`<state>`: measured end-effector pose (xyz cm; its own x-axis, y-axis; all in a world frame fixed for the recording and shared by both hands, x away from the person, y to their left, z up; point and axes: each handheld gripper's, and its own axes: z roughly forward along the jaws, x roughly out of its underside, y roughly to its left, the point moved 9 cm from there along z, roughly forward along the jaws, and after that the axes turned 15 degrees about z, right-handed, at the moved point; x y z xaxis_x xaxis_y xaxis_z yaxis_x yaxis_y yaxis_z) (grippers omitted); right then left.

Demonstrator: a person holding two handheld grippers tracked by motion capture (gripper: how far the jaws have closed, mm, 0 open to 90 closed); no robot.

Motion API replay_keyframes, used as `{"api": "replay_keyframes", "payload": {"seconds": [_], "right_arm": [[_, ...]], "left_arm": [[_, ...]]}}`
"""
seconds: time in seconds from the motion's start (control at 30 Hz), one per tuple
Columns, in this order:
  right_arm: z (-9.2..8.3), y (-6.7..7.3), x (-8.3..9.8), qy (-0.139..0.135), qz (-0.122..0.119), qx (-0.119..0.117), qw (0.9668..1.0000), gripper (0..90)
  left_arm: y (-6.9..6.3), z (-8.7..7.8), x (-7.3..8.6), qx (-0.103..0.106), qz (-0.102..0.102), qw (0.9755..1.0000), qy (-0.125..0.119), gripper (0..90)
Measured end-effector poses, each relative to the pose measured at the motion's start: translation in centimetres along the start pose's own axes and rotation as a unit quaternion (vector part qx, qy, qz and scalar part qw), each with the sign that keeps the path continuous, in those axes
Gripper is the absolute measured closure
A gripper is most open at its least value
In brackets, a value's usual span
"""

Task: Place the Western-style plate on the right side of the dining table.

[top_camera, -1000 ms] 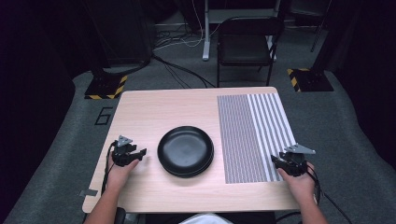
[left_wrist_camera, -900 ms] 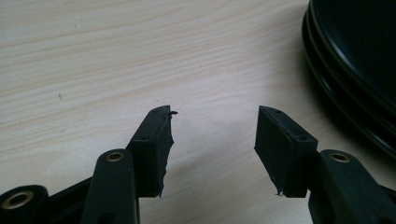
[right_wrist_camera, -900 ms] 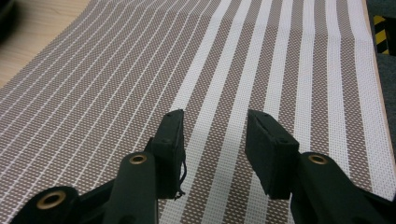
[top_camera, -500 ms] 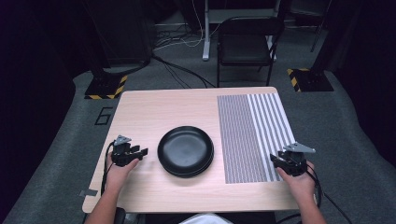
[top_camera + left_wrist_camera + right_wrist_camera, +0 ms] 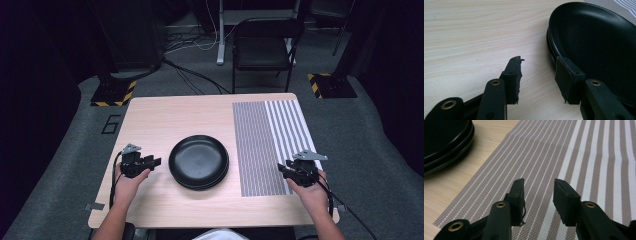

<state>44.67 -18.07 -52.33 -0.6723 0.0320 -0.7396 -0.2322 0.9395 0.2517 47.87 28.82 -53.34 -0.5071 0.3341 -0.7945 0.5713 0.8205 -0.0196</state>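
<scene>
Stack of black plates (image 5: 199, 161) sits mid-worktop (image 5: 165, 120), just left of the striped placemat (image 5: 270, 140). Left gripper (image 5: 156, 161) points at the stack's left rim, fingers (image 5: 514, 75) parted with nothing between them, and they have just been closing. Right gripper (image 5: 283, 169) hangs over the placemat's near edge, likewise parted and empty, also just been closing.

Risks: the left fingers could pinch more than the top plate (edges sit tightly stacked), or nudge the stack sideways. A one-sided grab may tilt the plate. The right fingers could snag and drag the placemat.
</scene>
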Motion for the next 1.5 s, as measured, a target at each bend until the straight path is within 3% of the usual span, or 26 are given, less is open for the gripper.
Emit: {"api": "replay_keyframes", "payload": {"seconds": [0.33,0.67,0.83,1.03,1.2,1.4,1.5], "right_arm": [[0.8,2.2,-0.7,0.018,0.009,-0.041,0.9989,60.4],[1.9,4.9,-1.9,0.02,0.018,-0.068,0.9973,61.1],[2.9,6.6,-2.5,0.019,0.03,-0.085,0.9958,61.8],[3.7,8.1,-2.7,0.016,0.035,-0.099,0.9944,62.8],[4.2,9.3,-3.0,0.019,0.033,-0.106,0.9937,62.9],[4.8,10.8,-3.9,0.024,0.042,-0.116,0.992,63.7],[5.3,11.4,-4.1,0.025,0.049,-0.124,0.9907,64.5]], "left_arm": [[-0.6,-0.2,-0.5,0.001,0.003,1.0,0.0,57.6],[-1.0,0.0,-0.8,0.01,-0.01,0.9999,-0.007,60.2],[-1.3,0.1,-1.1,0.022,-0.025,0.9994,-0.01,62.7],[-1.6,0.5,-1.3,0.042,-0.058,0.9973,-0.014,66.7],[-1.9,0.6,-2.1,0.039,-0.057,0.9976,-0.005,67.4],[-1.6,1.0,-3.1,0.034,-0.087,0.9956,-0.007,70.9],[-1.4,1.2,-3.3,0.024,-0.086,0.996,-0.006,71.9]]}}
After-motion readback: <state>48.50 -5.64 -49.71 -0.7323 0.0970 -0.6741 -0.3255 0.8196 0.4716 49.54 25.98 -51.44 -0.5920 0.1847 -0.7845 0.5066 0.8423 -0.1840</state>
